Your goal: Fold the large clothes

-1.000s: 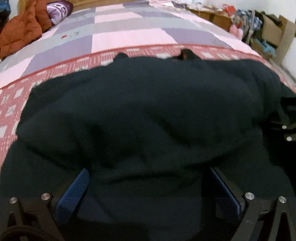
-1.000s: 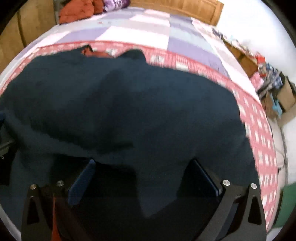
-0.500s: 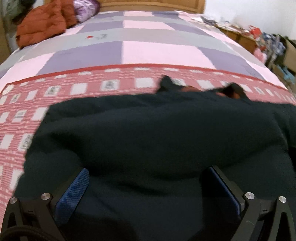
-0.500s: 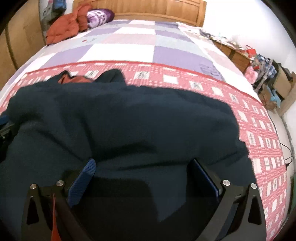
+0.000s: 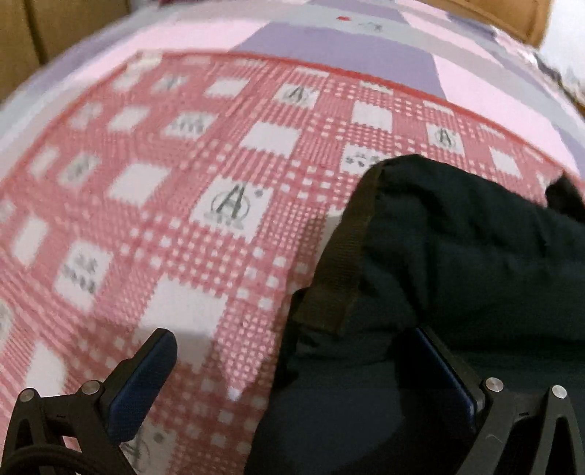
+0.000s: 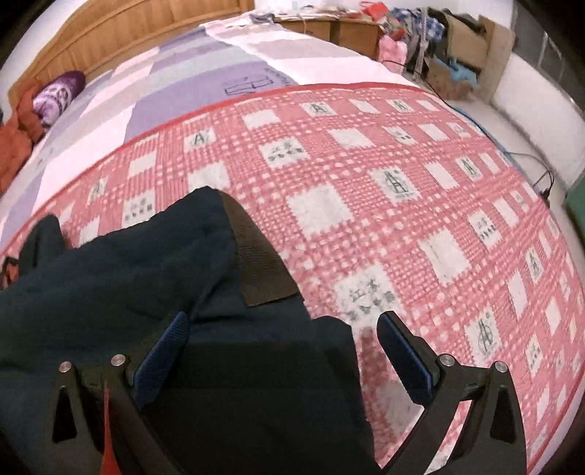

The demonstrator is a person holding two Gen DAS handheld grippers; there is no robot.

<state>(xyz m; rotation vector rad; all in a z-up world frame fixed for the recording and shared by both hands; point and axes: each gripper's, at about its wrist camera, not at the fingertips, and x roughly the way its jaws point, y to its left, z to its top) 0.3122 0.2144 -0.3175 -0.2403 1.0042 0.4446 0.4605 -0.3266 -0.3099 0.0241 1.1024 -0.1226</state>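
Dark navy garment [image 6: 120,277] bunched on red-checked sheet [image 6: 402,204], long axis unclear

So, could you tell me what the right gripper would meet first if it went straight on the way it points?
Probably the dark garment: its folded edge with the black strap lies just ahead of the open right gripper, though depth is unclear.

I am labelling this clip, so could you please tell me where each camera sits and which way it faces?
Left wrist: on the left gripper, looking along its open blue fingers at the dark garment on its right.
Right wrist: on the right gripper, fingers open, facing the headboard; garment on its left.
Shared: the garment's cuff band and the red checked blanket.
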